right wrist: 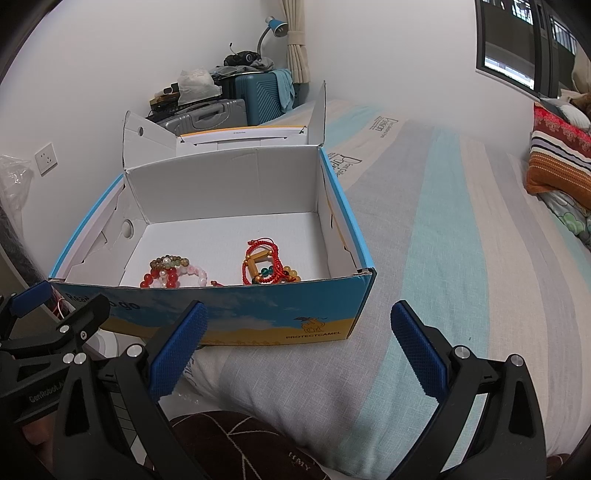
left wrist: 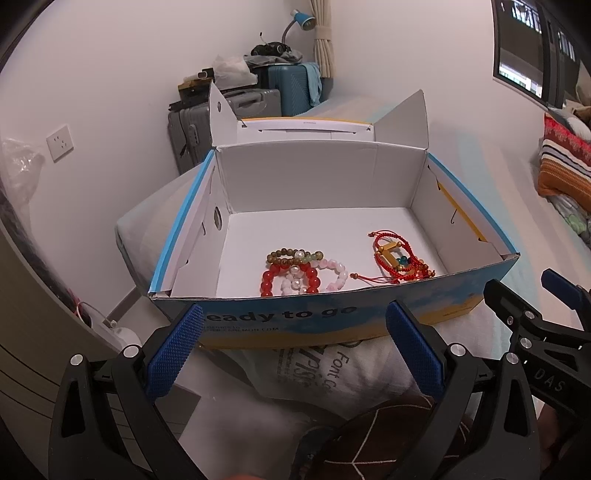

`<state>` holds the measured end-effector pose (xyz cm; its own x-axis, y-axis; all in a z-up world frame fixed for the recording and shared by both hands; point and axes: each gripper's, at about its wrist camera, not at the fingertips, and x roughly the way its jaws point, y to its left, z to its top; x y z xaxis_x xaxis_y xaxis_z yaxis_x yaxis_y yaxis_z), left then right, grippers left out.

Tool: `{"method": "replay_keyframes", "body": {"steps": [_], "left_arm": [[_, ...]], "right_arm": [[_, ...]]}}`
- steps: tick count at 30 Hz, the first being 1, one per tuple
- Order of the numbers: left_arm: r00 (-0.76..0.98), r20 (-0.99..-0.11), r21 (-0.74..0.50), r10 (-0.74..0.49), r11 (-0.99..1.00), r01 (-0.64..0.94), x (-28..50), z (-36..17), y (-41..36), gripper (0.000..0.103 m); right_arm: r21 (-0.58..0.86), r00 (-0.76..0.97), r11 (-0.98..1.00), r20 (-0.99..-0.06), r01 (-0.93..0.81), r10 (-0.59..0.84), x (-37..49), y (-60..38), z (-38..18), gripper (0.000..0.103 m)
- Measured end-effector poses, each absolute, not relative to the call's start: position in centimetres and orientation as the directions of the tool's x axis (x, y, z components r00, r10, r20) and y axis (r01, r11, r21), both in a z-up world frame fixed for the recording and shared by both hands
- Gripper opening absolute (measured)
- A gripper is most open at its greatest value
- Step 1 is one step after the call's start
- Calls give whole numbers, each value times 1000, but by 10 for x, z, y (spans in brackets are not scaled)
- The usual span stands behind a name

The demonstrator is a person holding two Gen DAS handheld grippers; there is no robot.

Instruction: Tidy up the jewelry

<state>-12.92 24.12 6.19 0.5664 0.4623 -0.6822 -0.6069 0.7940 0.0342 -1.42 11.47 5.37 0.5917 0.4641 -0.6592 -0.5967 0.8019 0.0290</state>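
An open blue and yellow cardboard box [left wrist: 332, 314] [right wrist: 258, 317] stands on the bed, lid flaps up. Inside lie beaded bracelets [left wrist: 295, 271] [right wrist: 170, 271] in red, pink and brown, and red cord bracelets [left wrist: 397, 260] [right wrist: 267, 267] with yellow and teal beads. My left gripper [left wrist: 295, 325] is open and empty, just in front of the box's near wall. My right gripper [right wrist: 299, 325] is open and empty, in front of the box's right near corner. Each gripper shows at the edge of the other's view.
The striped bedsheet [right wrist: 443, 240] spreads to the right of the box. A striped pillow [right wrist: 557, 162] lies at the far right. Suitcases [right wrist: 236, 107] with clutter and a blue lamp [right wrist: 277, 26] stand behind the box. A wall socket [left wrist: 59, 142] is at left.
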Motion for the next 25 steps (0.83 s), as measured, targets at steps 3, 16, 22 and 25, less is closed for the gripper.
{"method": "replay_keyframes", "body": {"steps": [3,16,22,25], "left_arm": [[568,-682,31,460,795,-606,-129,62,241,97],[572,-681,36,457,801,-598,-128,62,238,97],[573,-682,33,455,802,-597,-129,62,237,97],[573,-685,32,450,805,-593,-128,62,237,97]], "right_arm": [[30,592,803,-660,-596,464,-14,115,53,95],[30,591,803,-660,-596,463,-14,115,53,95],[31,590,803,-661,-596,464,-14,115,53,95],[30,591,803,-660,-595,463,-15,115,53,95]]}}
